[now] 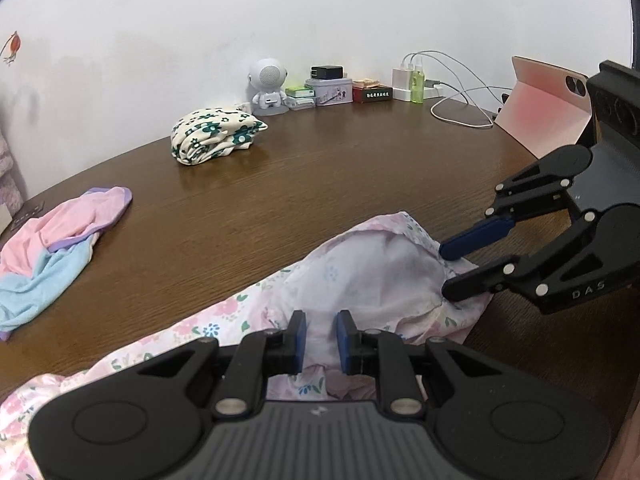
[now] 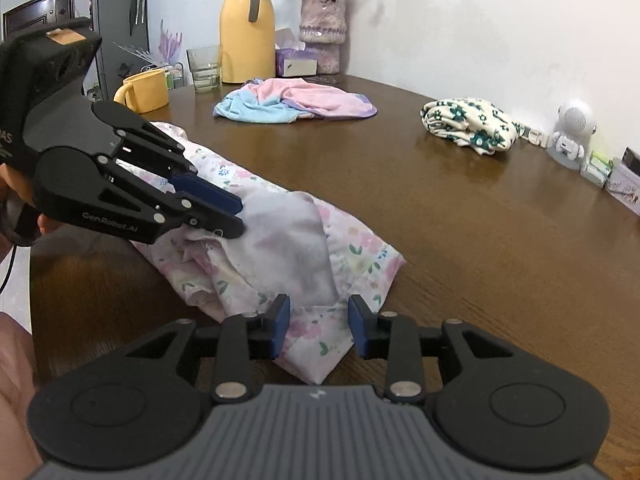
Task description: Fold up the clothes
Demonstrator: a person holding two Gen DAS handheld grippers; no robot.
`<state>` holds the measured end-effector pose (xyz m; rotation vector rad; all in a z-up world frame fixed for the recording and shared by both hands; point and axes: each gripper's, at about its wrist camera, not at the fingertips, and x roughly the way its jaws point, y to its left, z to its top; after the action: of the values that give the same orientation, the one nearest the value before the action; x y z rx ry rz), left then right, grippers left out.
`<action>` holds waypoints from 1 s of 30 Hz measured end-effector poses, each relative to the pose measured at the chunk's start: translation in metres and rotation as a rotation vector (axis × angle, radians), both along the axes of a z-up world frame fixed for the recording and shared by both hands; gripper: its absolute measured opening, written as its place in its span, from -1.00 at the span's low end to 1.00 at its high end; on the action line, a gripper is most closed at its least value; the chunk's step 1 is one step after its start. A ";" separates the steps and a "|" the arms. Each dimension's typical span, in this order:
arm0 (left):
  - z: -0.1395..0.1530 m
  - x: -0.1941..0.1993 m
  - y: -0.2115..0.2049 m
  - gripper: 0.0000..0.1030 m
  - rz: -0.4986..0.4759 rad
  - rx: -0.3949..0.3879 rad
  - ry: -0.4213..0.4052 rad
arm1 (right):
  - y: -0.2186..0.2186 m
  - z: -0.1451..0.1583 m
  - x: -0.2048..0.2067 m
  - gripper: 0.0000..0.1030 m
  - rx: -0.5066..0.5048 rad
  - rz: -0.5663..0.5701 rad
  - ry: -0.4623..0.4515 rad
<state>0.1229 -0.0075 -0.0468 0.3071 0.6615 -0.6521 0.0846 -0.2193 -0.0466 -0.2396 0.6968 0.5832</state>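
Already a cream, green-flowered folded bundle rests by the white toy robot. Nearer than that robot, the pale pink floral cotton garment lies half-folded: left gripper narrowly pinches it, right gripper straddles its corner, loosened. Beyond, a pink-and-blue crumpled garment waits.

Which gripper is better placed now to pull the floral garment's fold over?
Probably left. The left gripper pinches the floral garment at its fold, while the right gripper has open jaws around a corner.
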 end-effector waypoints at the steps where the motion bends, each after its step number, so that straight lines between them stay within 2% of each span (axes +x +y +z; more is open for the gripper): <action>1: 0.000 -0.001 0.000 -0.67 0.002 0.000 -0.002 | 0.000 -0.001 0.000 -0.37 -0.001 -0.001 0.001; 5: 0.001 -0.001 0.000 -0.66 0.010 -0.005 0.000 | -0.001 0.000 0.000 -0.34 0.014 -0.010 0.010; 7: 0.007 -0.003 0.000 -0.52 0.021 -0.009 -0.014 | -0.007 0.006 0.001 -0.22 0.054 -0.026 0.020; 8: 0.011 -0.006 0.001 -0.36 0.026 -0.021 -0.028 | -0.013 0.011 0.002 -0.21 0.086 -0.038 0.021; 9: 0.016 -0.008 0.002 -0.30 0.030 -0.041 -0.045 | -0.018 0.016 0.004 -0.21 0.113 -0.053 0.018; 12: 0.026 -0.013 -0.002 -0.42 0.025 -0.071 -0.081 | -0.024 0.021 0.018 -0.33 0.154 -0.082 0.025; 13: 0.027 -0.014 -0.005 -0.49 0.018 -0.068 -0.084 | -0.026 0.023 0.024 -0.54 0.166 -0.091 0.028; 14: 0.028 -0.014 -0.008 -0.63 0.009 -0.061 -0.084 | -0.026 0.022 0.029 -0.65 0.170 -0.097 0.039; 20: 0.014 -0.007 -0.018 -0.66 0.013 -0.014 -0.015 | -0.019 0.003 0.056 -0.68 0.143 -0.116 0.111; 30: 0.005 -0.003 -0.018 -0.66 0.012 -0.006 0.009 | -0.011 0.000 0.055 -0.67 0.108 -0.111 0.114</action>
<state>0.1202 -0.0255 -0.0420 0.2945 0.6699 -0.6444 0.1400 -0.2301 -0.0467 -0.0666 0.7812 0.5290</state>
